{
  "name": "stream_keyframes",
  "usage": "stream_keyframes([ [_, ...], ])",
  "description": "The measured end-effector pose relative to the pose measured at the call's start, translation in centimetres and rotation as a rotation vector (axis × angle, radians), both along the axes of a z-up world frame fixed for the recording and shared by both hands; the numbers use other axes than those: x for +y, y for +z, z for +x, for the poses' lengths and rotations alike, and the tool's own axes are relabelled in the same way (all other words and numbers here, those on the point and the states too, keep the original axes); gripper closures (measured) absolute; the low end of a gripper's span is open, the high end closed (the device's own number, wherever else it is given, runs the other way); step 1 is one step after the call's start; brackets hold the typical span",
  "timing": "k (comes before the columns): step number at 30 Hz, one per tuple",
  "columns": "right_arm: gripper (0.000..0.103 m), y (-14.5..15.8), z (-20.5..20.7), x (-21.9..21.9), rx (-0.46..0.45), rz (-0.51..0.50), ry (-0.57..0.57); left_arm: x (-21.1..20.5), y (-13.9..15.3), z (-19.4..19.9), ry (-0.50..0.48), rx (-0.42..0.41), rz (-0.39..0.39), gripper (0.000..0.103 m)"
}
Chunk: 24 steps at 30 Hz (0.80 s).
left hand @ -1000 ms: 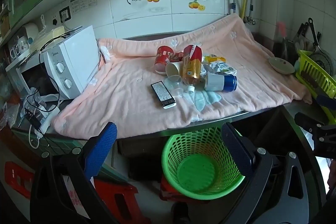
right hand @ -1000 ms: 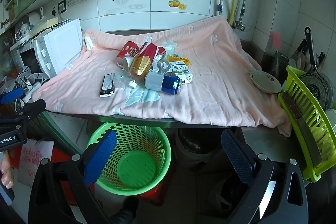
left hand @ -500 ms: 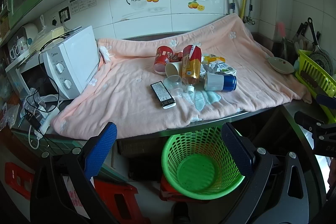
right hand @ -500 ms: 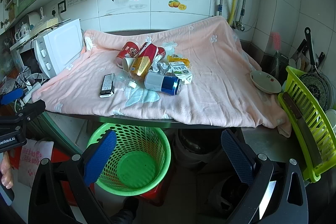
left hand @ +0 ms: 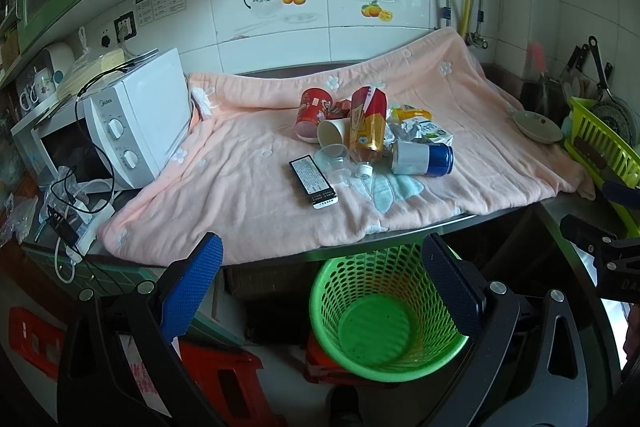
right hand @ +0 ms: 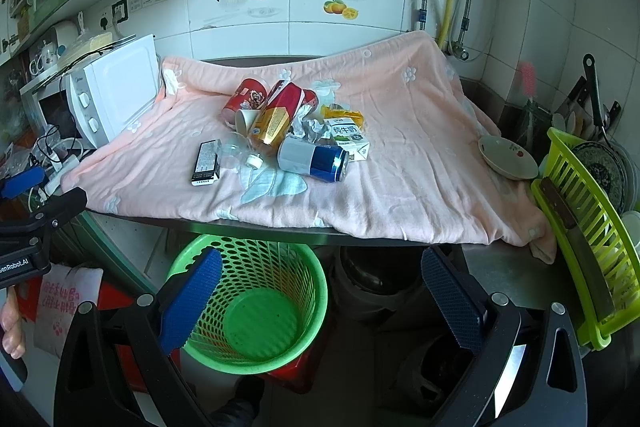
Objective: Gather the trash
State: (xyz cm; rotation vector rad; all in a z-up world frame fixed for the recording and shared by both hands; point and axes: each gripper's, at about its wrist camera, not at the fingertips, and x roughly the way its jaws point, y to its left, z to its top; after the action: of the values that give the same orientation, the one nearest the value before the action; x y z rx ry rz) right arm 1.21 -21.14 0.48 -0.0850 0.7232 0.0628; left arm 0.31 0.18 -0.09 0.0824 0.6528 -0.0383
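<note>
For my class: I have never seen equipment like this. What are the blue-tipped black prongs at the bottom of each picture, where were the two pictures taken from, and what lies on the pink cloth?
No robot: a person holds a two-finger gripper in each hand, each carrying a camera looking along its fingers. One picture comes from the left gripper, the other from the right gripper. Both are open and hold nothing. On the pink cloth lies a trash pile: a blue and white can, a milk carton, a red cup, a paper cup and a black remote. Below the counter stands an empty green basket.
</note>
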Motion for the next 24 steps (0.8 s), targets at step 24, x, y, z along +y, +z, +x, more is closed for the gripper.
stream_keyframes([
  [24, 0.006, -0.22, 0.44, -0.04, 0.008, -0.001, 0.004, 0.17, 0.08, 0.01, 0.002, -0.001, -0.002, 0.005],
])
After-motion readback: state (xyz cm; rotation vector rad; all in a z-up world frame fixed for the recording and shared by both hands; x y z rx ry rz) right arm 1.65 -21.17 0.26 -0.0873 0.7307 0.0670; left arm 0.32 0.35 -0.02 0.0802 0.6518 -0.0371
